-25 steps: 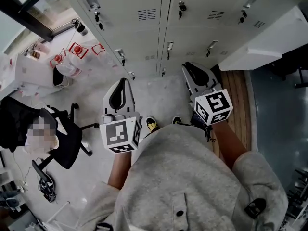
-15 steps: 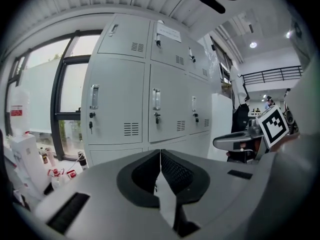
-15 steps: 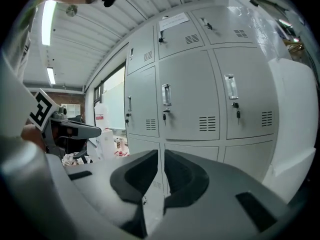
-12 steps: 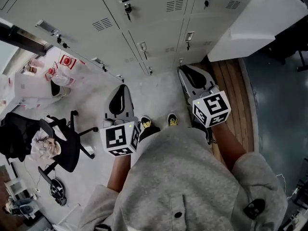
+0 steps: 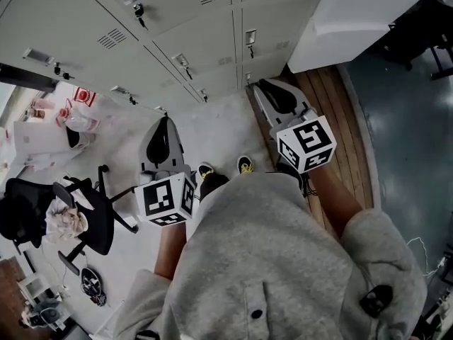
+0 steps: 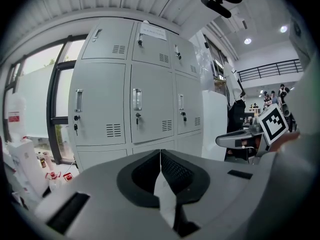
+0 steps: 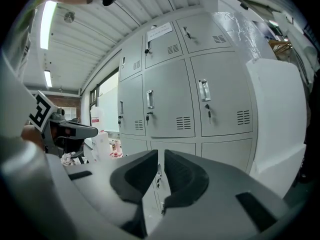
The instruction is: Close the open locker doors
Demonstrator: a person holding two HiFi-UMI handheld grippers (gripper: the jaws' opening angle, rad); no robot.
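Left gripper closed; right gripper barely parted (both empty).

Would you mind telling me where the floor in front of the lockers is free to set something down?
The pale floor between the lockers and the person's shoes is bare, as is the wooden strip beside the white cabinet. The left is crowded: an office chair, boxes and bottles.
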